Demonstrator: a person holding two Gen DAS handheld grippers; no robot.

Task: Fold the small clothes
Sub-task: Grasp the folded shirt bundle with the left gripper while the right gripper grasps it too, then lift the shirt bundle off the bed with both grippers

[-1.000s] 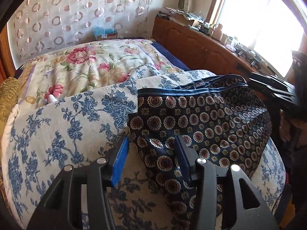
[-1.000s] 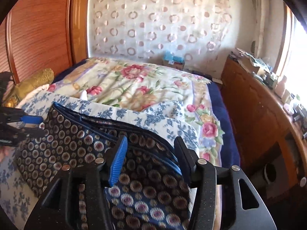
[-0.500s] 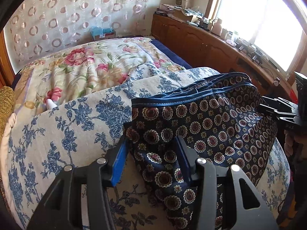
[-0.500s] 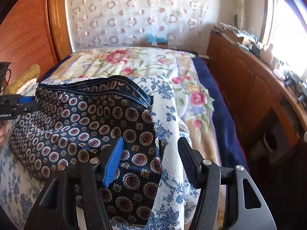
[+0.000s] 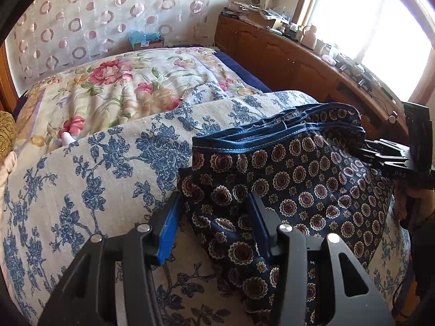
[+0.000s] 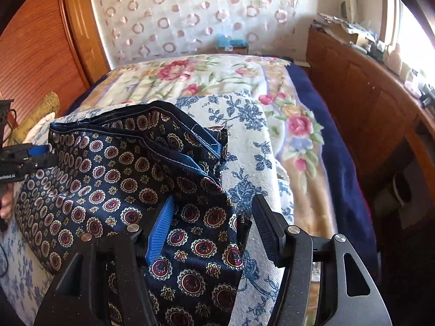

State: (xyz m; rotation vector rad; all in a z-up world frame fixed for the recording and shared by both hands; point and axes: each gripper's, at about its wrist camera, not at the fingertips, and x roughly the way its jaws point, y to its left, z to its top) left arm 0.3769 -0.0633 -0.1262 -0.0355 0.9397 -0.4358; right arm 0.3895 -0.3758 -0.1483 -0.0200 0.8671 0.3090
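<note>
**Ana:** Shorts [image 5: 312, 187] with the round medallion print are lying on the blue-flowered cover [image 5: 89, 179] of the bed [image 5: 114, 81], spread quite flat, with the waistband [image 5: 242, 146] on the far side. I am judging that the folding is only starting; no clean fold is showing yet (the right edge is just bunching a little).

**Ben:** And where is the cloth sitting against the fingers?

**Ana:** The left gripper [image 5: 214, 225] is standing with fingers apart at the near left corner of the shorts; the cloth is reaching into the gap, but nothing is pinching it. The right gripper [image 6: 214, 231] is also holding its fingers apart, with the near right corner lying between them, loose.

**Ben:** So what is remaining?

**Ana:** Nearly everything, I am thinking: gripping both corners, folding over, then flattening.
</note>
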